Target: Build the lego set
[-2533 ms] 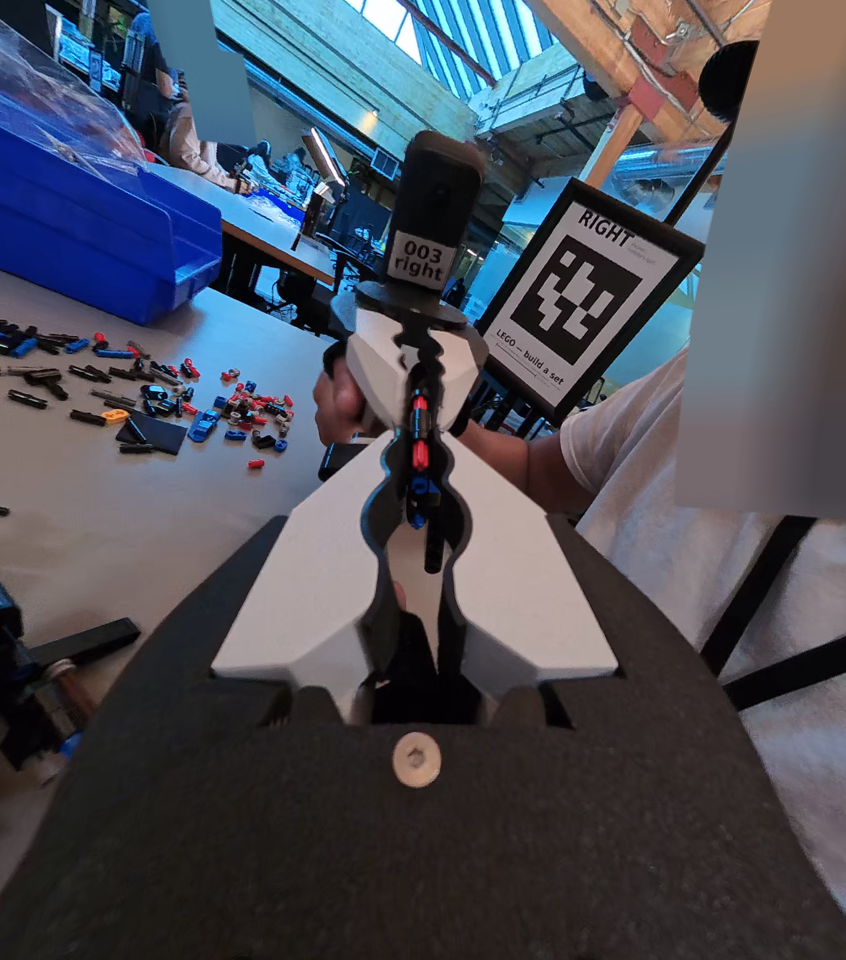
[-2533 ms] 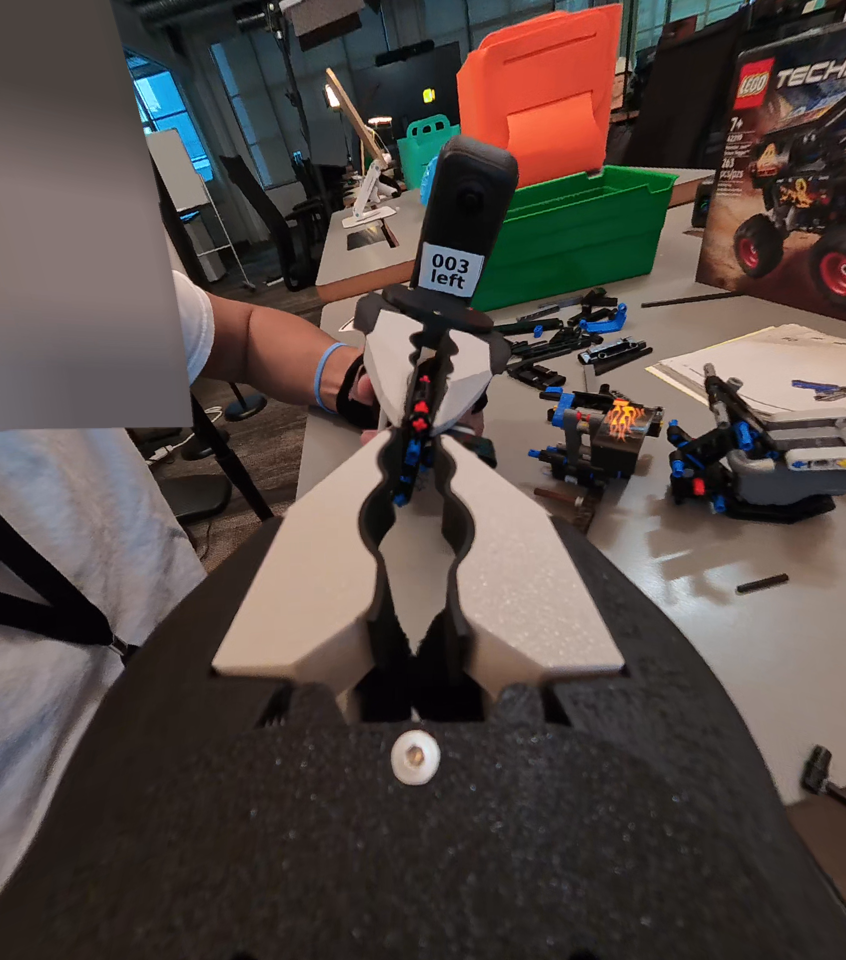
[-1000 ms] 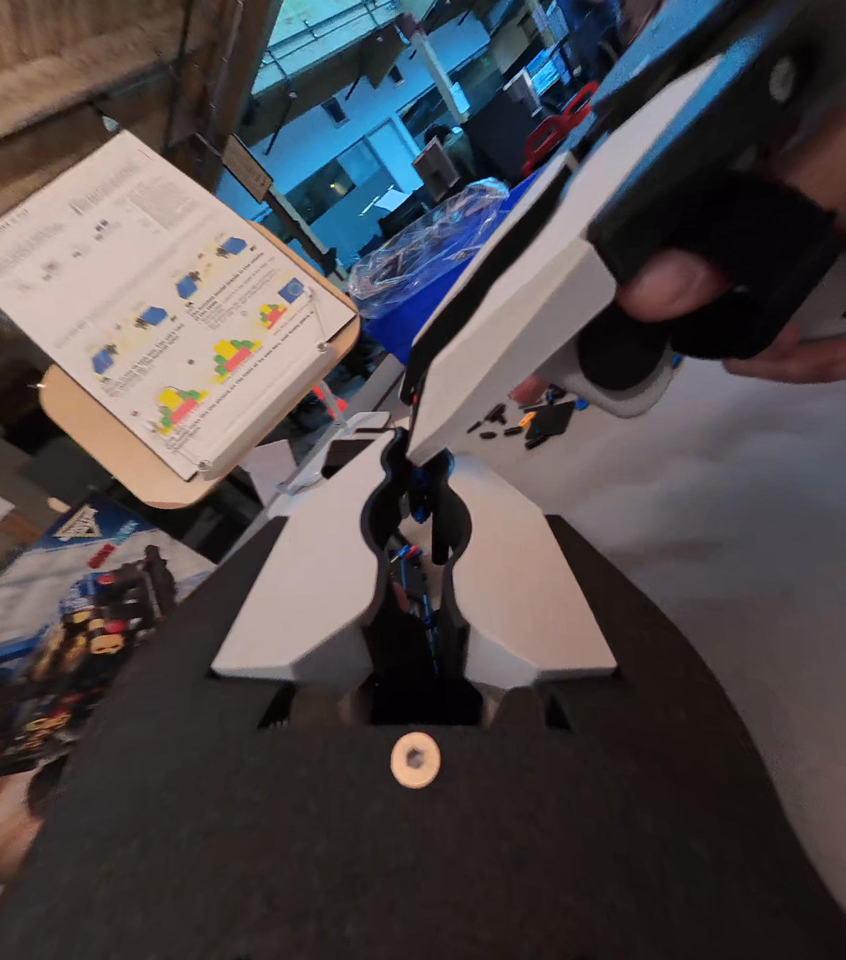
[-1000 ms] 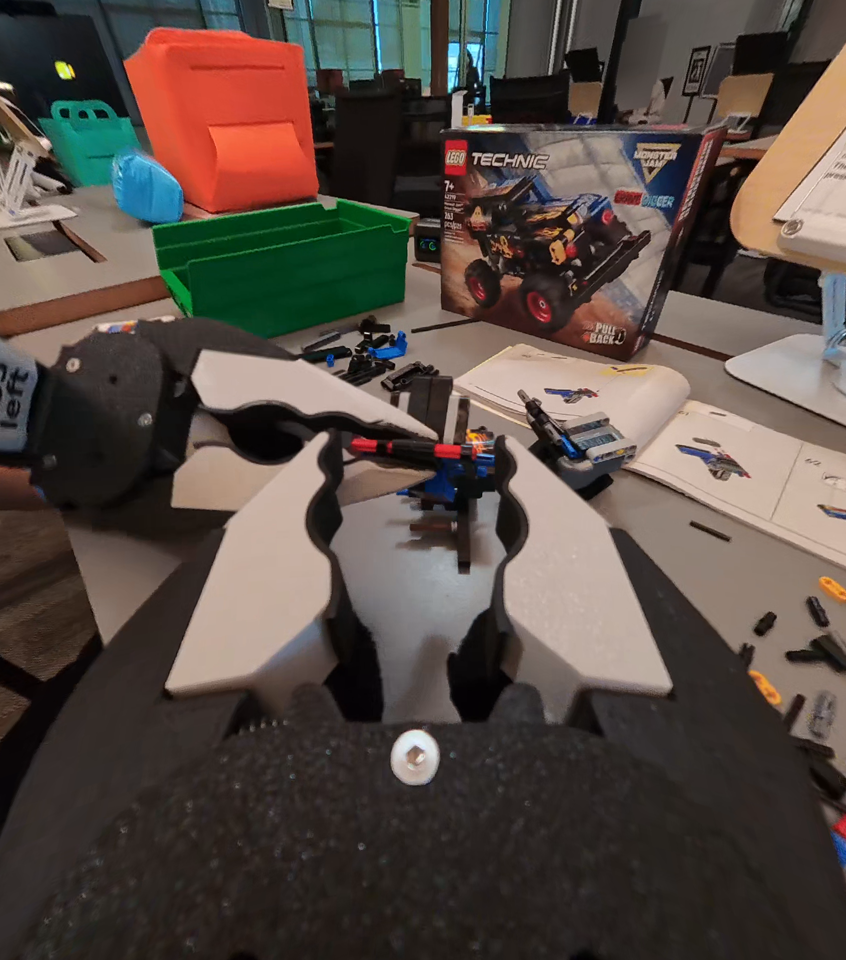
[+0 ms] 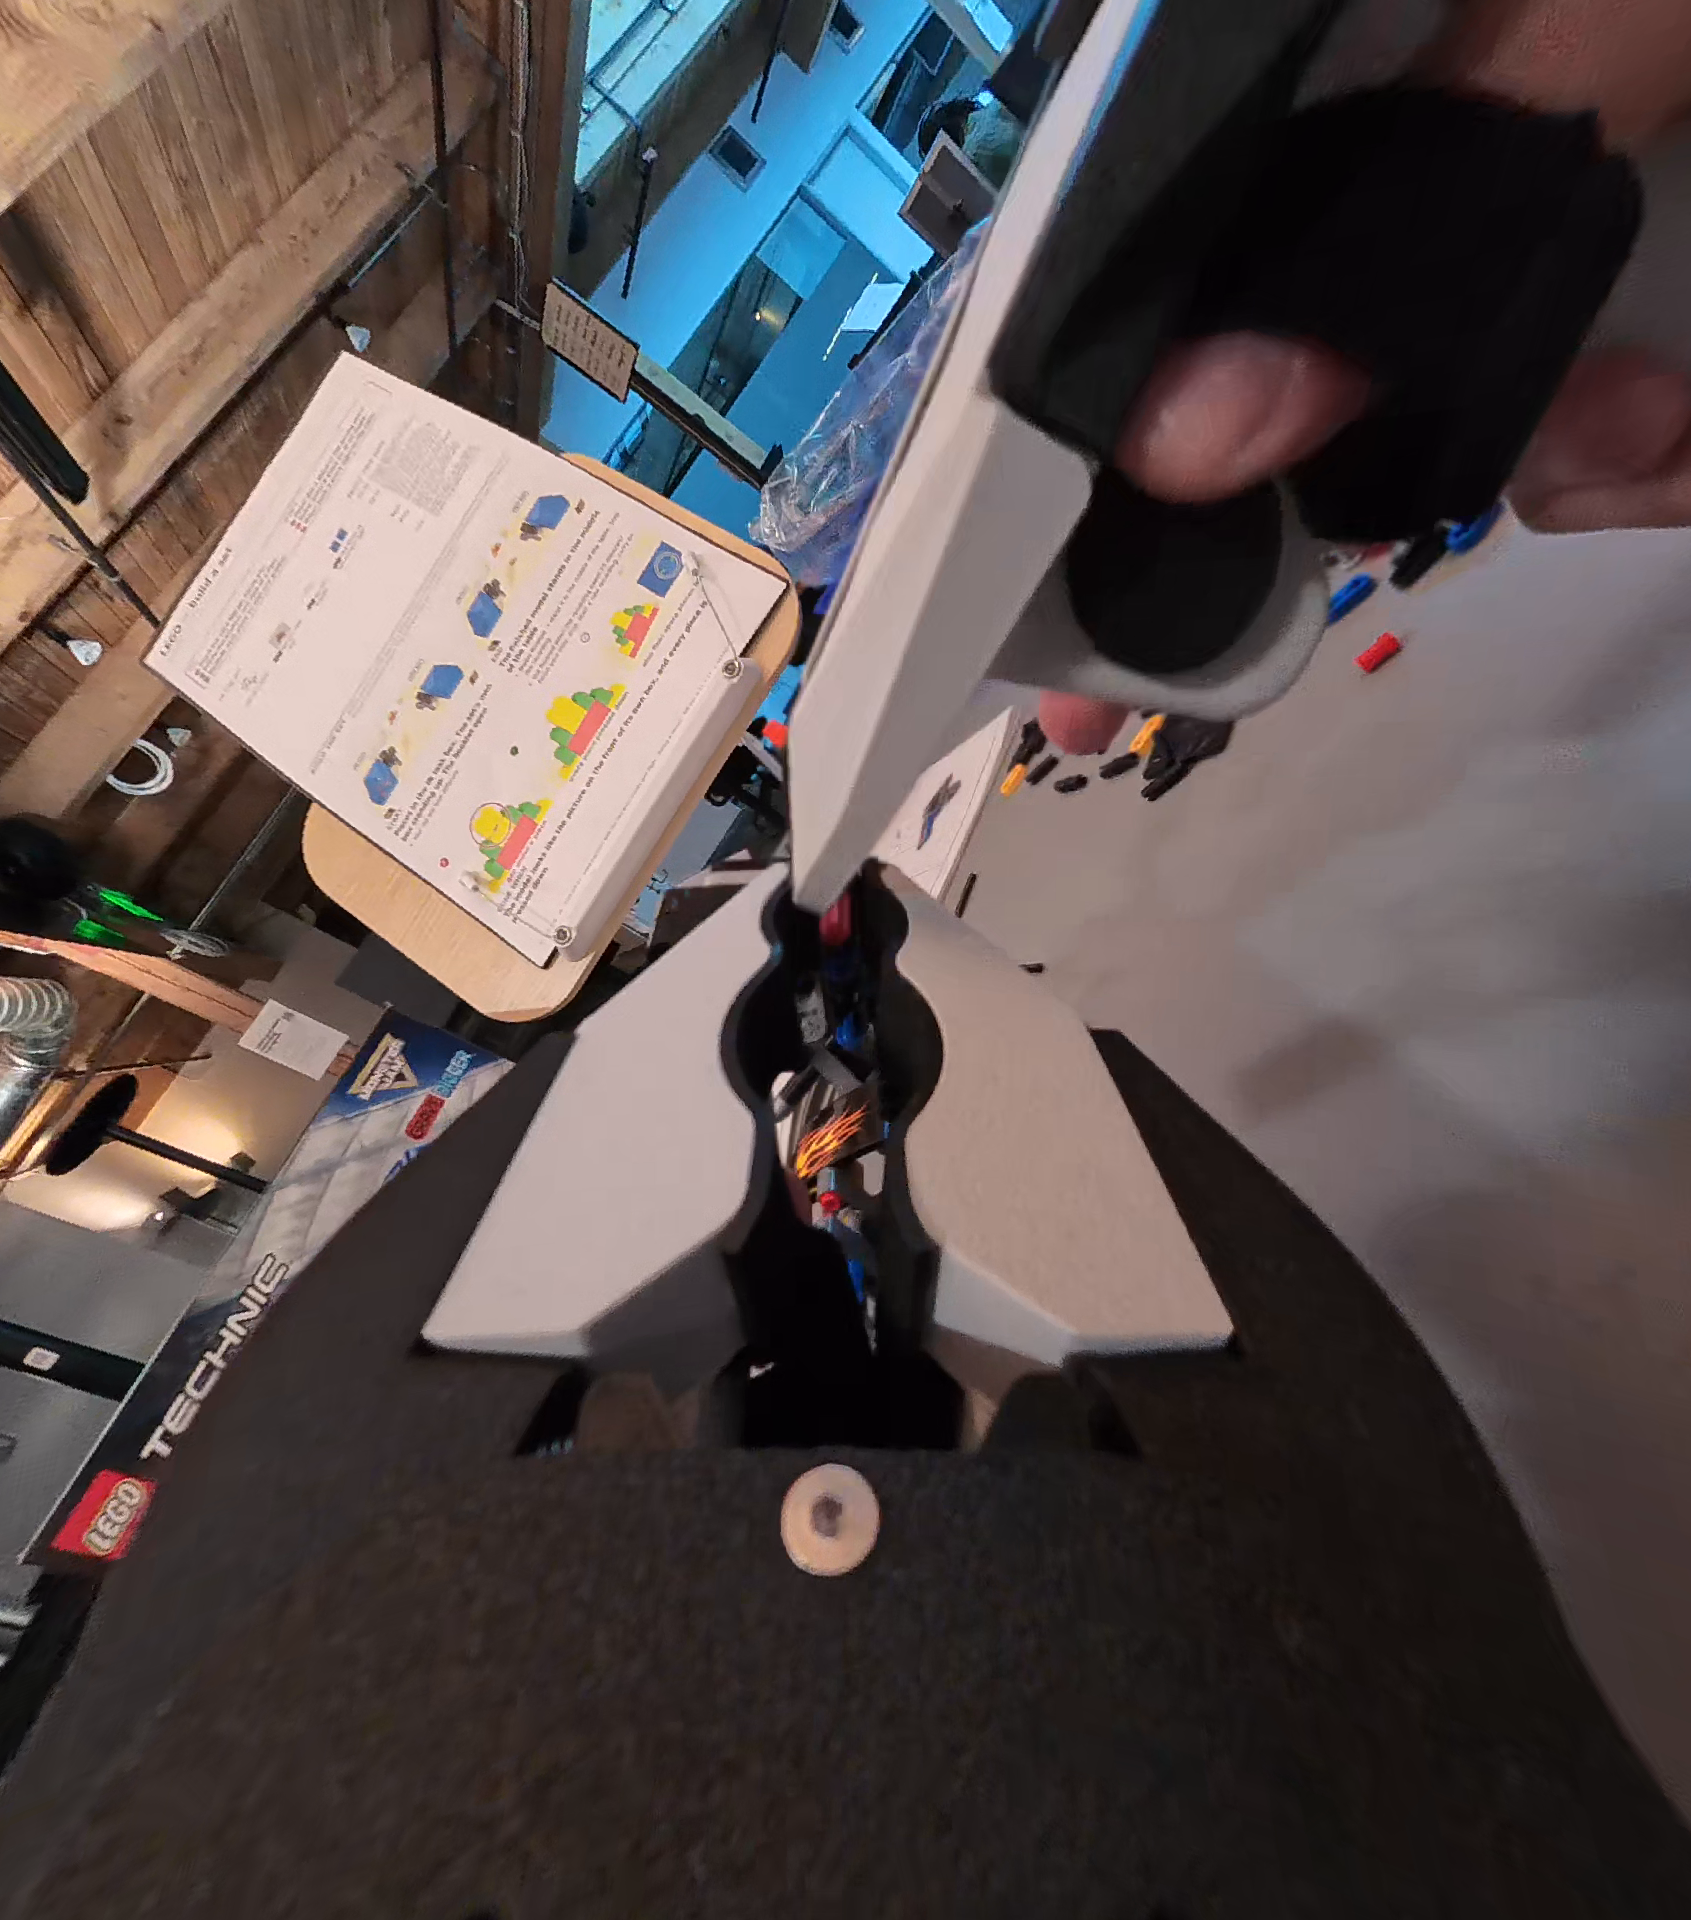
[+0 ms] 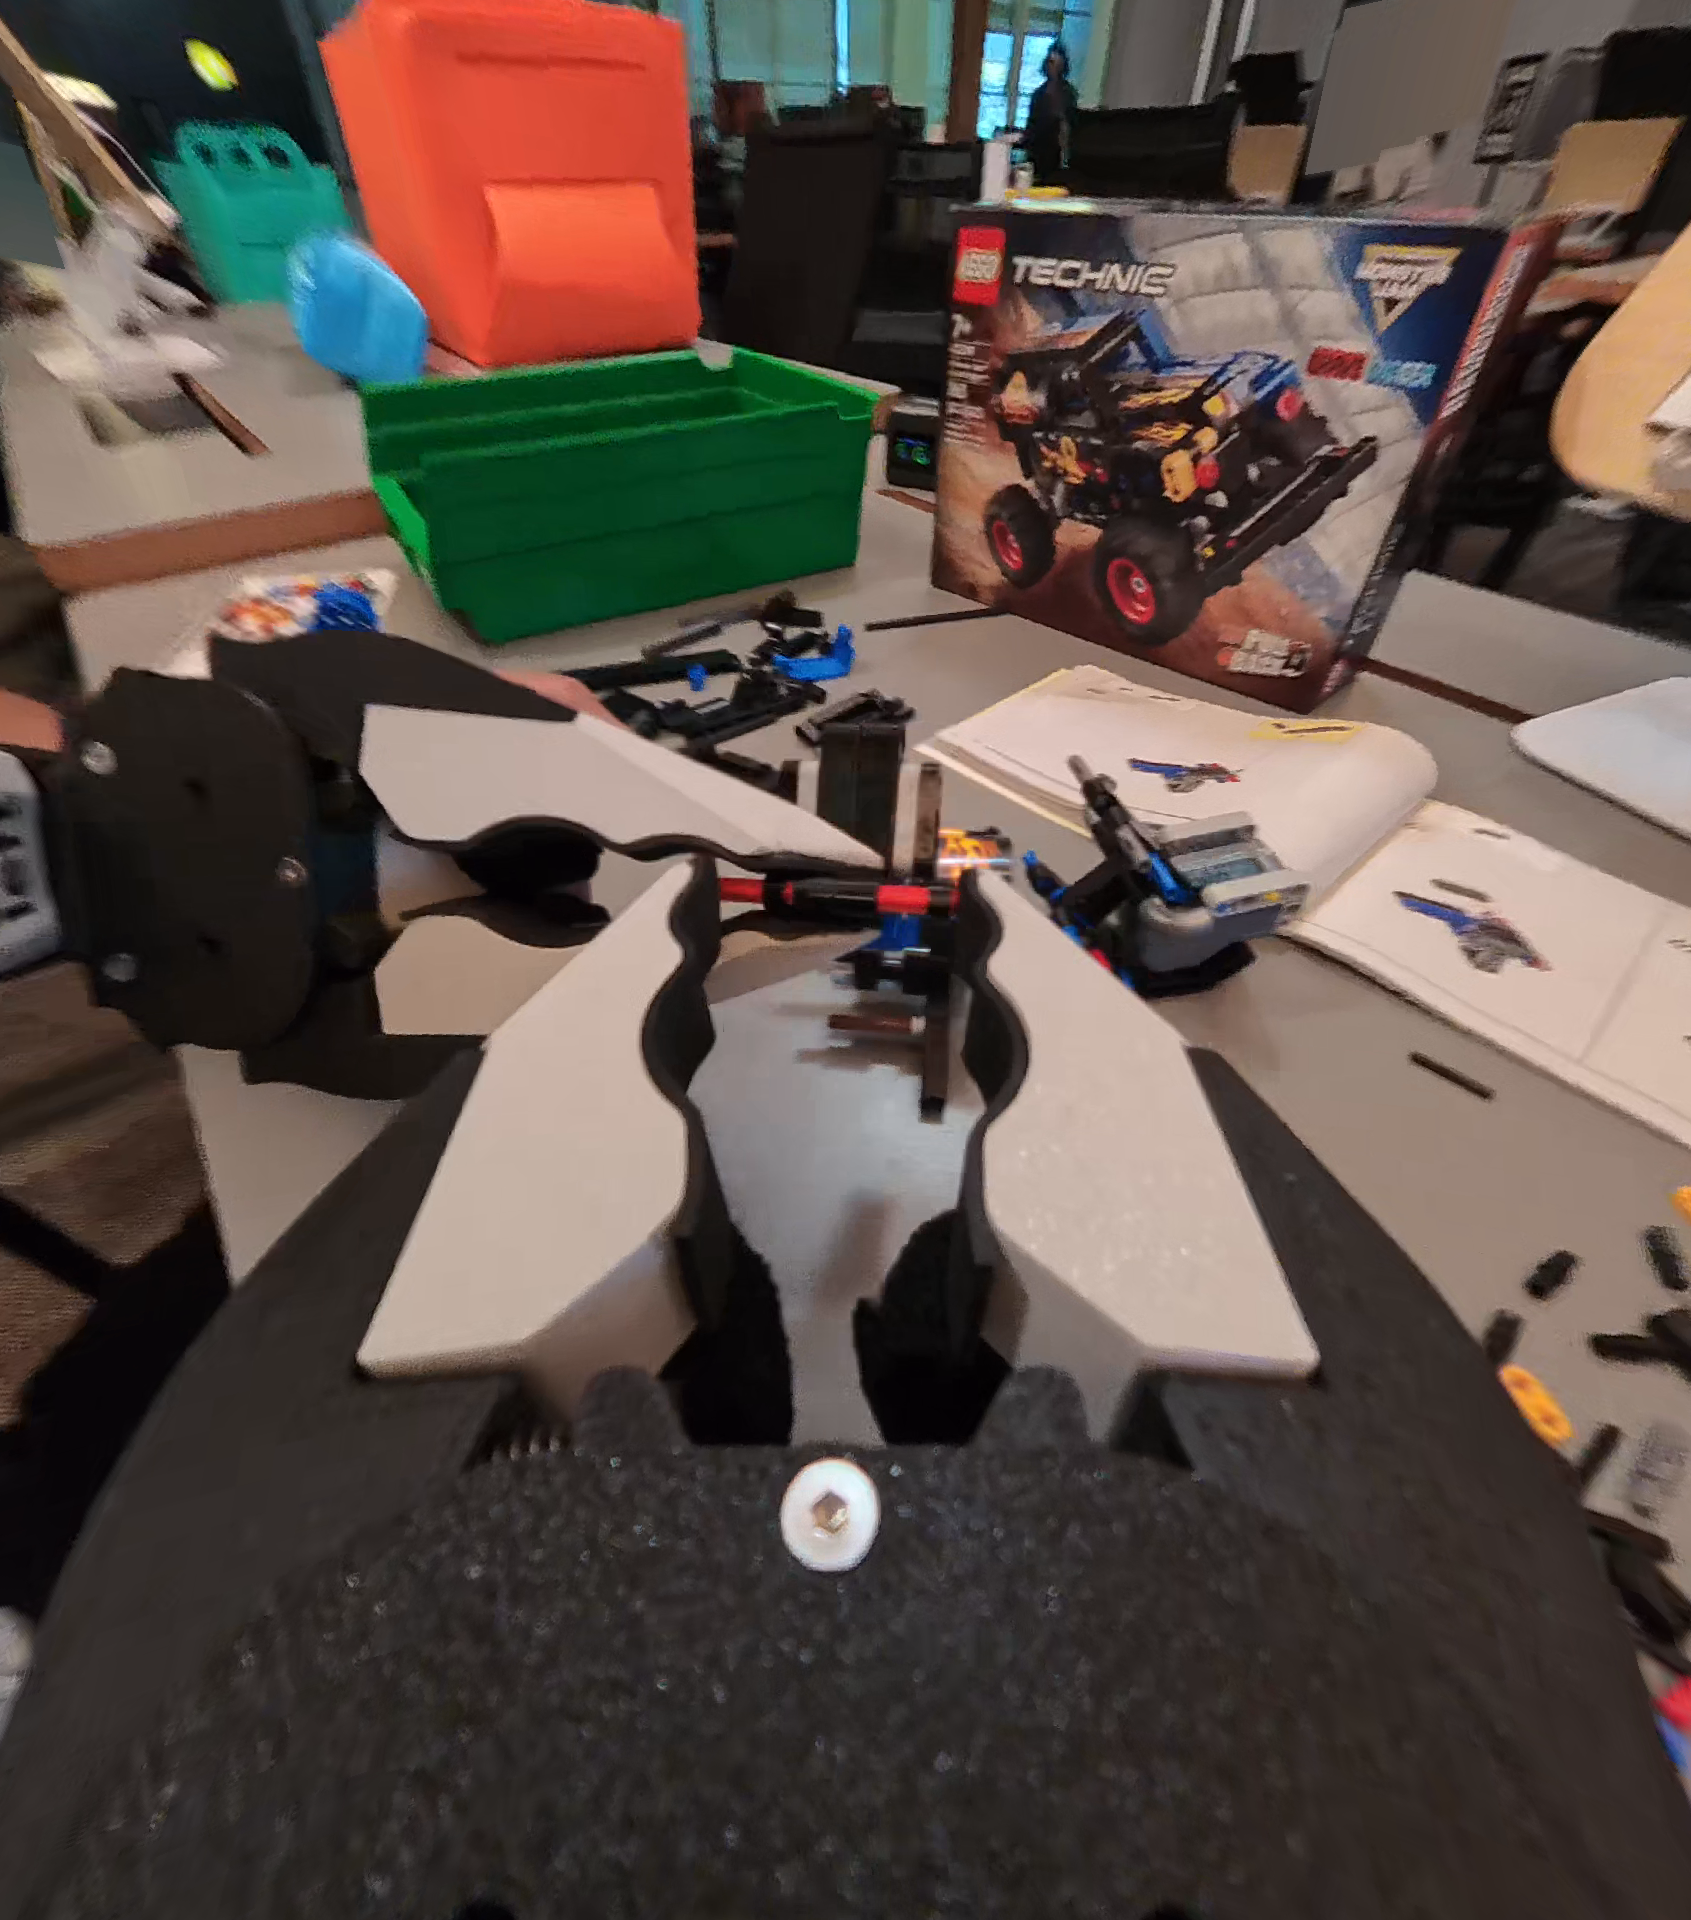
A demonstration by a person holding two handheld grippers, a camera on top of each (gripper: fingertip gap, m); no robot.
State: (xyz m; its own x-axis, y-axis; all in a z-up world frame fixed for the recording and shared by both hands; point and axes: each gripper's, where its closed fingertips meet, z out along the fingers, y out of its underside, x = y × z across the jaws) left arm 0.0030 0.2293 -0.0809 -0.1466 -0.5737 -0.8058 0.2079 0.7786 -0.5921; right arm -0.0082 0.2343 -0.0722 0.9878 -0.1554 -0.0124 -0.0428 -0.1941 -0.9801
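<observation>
My left gripper (image 5: 836,906) is shut on a small black Lego piece (image 5: 843,997) with red and blue pins. In the right wrist view its upper finger (image 6: 612,779) comes in from the left and holds that piece (image 6: 830,894) level above the table. My right gripper (image 6: 833,888) is open, and its two fingertips stand close to the piece's two red ends. I cannot tell if they touch. In the left wrist view one right finger (image 5: 924,623) reaches down from the upper right to the piece's red end.
On the grey table (image 6: 1288,1091) stand a black sub-assembly with a flame sticker (image 6: 966,847), a grey and blue sub-assembly (image 6: 1194,883), an open instruction booklet (image 6: 1236,769), the set's box (image 6: 1184,416) and a green bin (image 6: 612,478). Loose parts (image 6: 1672,1340) lie at right. An instruction sheet on a stand (image 5: 467,644) is at left. Left and right tips are no more than a few centimetres apart.
The right gripper has let go of the piece, opened and swung round to its side. Since a second ago its fingers have narrowed around the piece. The left gripper has rolled and still holds it.
</observation>
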